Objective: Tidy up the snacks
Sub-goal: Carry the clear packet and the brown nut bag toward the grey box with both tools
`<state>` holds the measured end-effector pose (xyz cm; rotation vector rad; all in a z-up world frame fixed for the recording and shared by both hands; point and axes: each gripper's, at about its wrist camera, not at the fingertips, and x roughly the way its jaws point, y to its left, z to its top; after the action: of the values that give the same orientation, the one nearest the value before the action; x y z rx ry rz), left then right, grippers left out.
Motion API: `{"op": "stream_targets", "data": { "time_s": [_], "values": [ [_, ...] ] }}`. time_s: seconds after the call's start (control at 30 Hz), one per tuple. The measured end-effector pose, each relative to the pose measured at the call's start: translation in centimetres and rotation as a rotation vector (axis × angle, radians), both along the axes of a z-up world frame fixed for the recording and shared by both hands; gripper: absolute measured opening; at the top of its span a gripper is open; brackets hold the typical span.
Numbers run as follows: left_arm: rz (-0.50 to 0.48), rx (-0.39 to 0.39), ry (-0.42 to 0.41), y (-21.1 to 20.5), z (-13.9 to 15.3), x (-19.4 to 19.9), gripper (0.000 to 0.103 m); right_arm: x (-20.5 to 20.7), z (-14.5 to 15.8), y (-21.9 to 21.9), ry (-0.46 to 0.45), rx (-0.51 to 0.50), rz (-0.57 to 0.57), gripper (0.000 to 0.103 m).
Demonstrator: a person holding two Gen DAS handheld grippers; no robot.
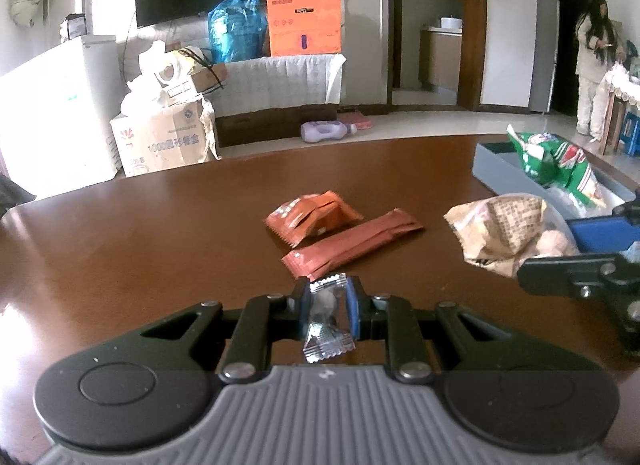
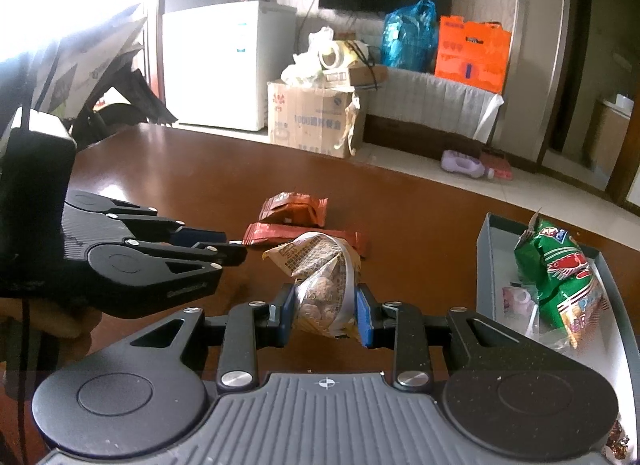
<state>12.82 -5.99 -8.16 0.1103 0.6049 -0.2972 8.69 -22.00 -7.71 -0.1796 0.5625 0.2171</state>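
Left claw [image 1: 326, 311] pinching sachet [image 1: 325, 319]; right claw [image 2: 326, 315] clamping bag [image 2: 320, 277]. Both light, crinkly, slippery, crushable; grip mid-body, gently.

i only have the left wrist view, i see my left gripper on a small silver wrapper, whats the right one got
Observer: The right gripper is shut on a tan snack bag with round brown pieces showing through it.
Operator: is there room in the grey box? i only see a corner of it
Observer: The grey box holds a green chip bag and a small pink packet; its near left floor is bare.
Operator: anything else in there
Observer: A dark wrapped candy lies at the near right end, at the picture's edge.
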Motion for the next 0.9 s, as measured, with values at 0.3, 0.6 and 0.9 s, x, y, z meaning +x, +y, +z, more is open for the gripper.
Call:
{"op": "stream_targets", "data": {
  "time_s": [0.3,0.6,0.9],
  "values": [
    [-0.010,0.002,-0.004,-1.7,0.1,0.4,0.017,-0.8,0.8,-0.8,-0.014,0.010,-0.002,0.033],
    [-0.019,0.001,-0.006,-3.1,0.1,0.8,0.017,-1.3,1.5,-1.6,-0.024,0.023,-0.009,0.033],
    [-0.033,-0.013,-0.010,-4.6,0.3,1.0,0.017,-1.9,1.8,-2.3,-0.031,0.030,-0.017,0.033]
  ]
}}
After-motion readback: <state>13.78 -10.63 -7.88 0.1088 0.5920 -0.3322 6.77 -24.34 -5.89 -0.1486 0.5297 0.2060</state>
